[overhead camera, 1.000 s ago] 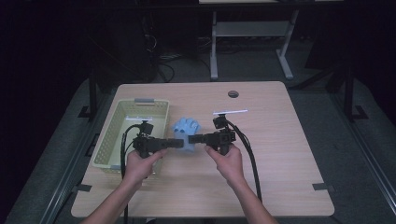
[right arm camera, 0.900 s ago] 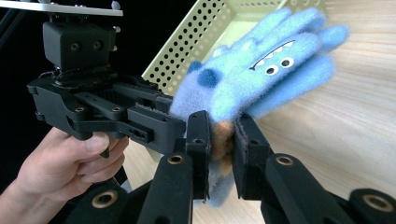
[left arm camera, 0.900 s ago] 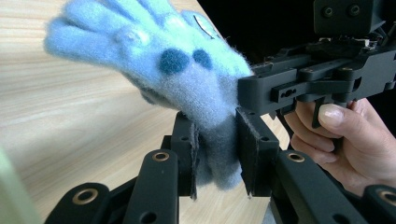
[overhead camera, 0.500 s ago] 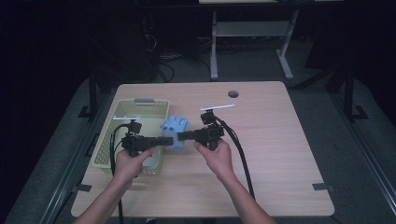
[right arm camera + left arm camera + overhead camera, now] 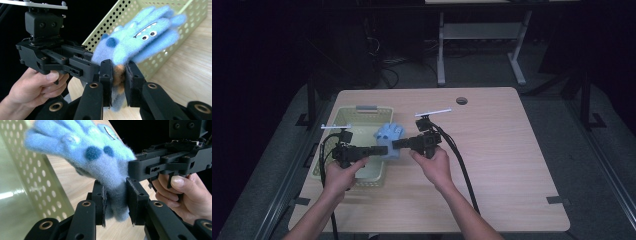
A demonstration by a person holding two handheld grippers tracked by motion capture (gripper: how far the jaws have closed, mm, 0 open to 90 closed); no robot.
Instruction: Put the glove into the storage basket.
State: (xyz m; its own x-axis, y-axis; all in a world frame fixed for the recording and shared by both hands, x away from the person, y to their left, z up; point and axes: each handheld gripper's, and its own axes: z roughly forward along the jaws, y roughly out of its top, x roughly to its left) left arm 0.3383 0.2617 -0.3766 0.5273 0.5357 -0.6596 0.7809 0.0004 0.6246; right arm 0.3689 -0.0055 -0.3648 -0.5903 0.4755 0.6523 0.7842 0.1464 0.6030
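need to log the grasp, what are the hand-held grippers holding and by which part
Both hold the blue fuzzy glove by its cuff end: the left hand-held gripper and the right hand-held gripper each pinch it there, glove fingers free.

Basket wall [image 5: 379, 172] just beside glove [image 5: 389, 140]

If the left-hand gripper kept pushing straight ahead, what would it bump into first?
Probably the right gripper: the left gripper is clamped on the blue glove, and the right gripper's jaws grip it just beyond. Depth is hard to judge.
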